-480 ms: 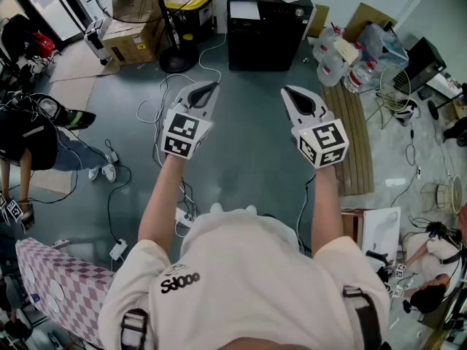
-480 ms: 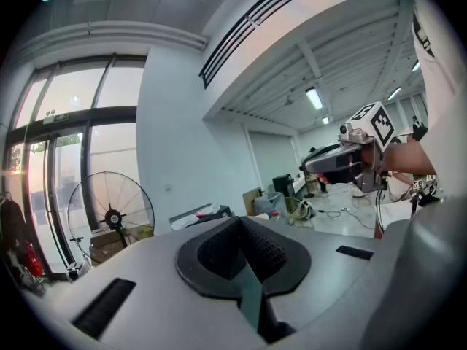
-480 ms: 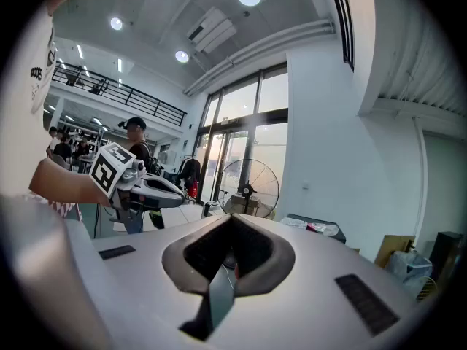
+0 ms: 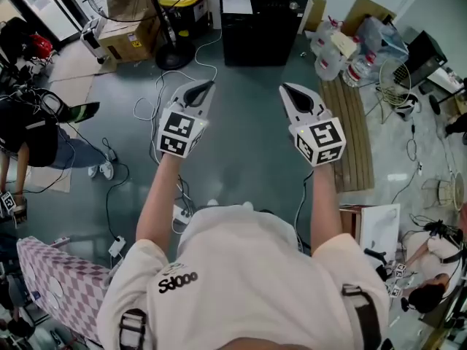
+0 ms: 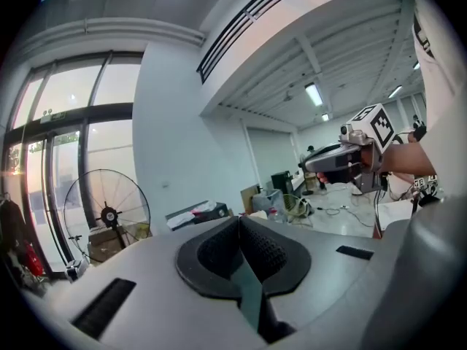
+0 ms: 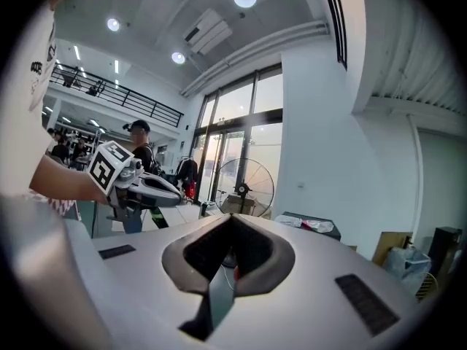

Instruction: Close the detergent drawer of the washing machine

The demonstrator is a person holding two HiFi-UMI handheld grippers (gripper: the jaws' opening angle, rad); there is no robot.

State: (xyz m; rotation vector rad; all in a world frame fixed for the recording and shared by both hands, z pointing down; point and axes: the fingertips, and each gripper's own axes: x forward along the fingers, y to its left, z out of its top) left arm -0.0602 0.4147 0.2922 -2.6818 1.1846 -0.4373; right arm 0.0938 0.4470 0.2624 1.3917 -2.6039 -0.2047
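No washing machine or detergent drawer shows in any view. In the head view my left gripper (image 4: 206, 86) and my right gripper (image 4: 286, 88) are held side by side at chest height over the grey floor, both pointing away from me. Both are shut, with nothing between their jaws. The left gripper view shows its own closed tips (image 5: 238, 221) and the right gripper (image 5: 343, 159) off to the side. In the right gripper view its closed tips (image 6: 230, 221) face a standing fan, and the left gripper (image 6: 157, 188) is at the left.
A black cabinet (image 4: 263, 20) with papers on top stands ahead. A standing fan (image 4: 171, 20) and cardboard boxes (image 4: 131, 35) are at the far left. Water bottles (image 4: 343, 49) and a wooden slatted board (image 4: 357, 130) lie at the right. Cables (image 4: 168, 108) cross the floor. A person (image 4: 29, 137) sits at the left.
The head view has shifted slightly, so the room sits a little higher in the picture. Both grippers keep their place and stay shut.
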